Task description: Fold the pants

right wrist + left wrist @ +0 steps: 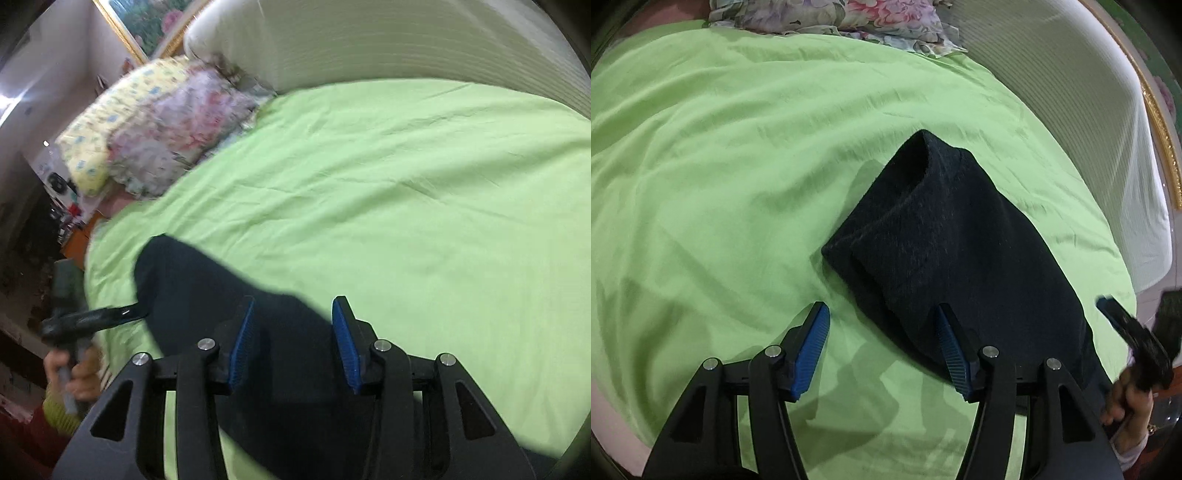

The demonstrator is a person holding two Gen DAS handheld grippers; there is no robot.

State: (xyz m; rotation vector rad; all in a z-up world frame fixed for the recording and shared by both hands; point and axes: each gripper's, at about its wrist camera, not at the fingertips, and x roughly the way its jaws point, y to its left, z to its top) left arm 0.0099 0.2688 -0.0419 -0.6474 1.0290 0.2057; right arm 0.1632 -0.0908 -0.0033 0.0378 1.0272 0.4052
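The dark pants (945,236) lie on the green bedsheet (738,166), towards the near edge of the bed, and they already look folded: in the left wrist view they form a compact, narrow bundle with layers on top of each other, and a rounded fold at the far end stands up a little from the sheet. The near part of the bundle goes out of view under the grippers, so it is not possible to say how neat that end is. The left gripper (884,347) hangs above the near left corner of the pants with its blue pads (812,350) apart; one pad is over the bare sheet and the other over the dark cloth, and no cloth is pinched between them. The right gripper (295,339) is also apart, above the pants, with nothing clamped; its picture is blurred. Each gripper and the hand holding it also appear at the edge of the other view. Farther away there are flowered pillows (155,125) and a white padded headboard (369,44). In this judgement the folding is mostly done, and what may remain is one more fold or flattening of the raised end.
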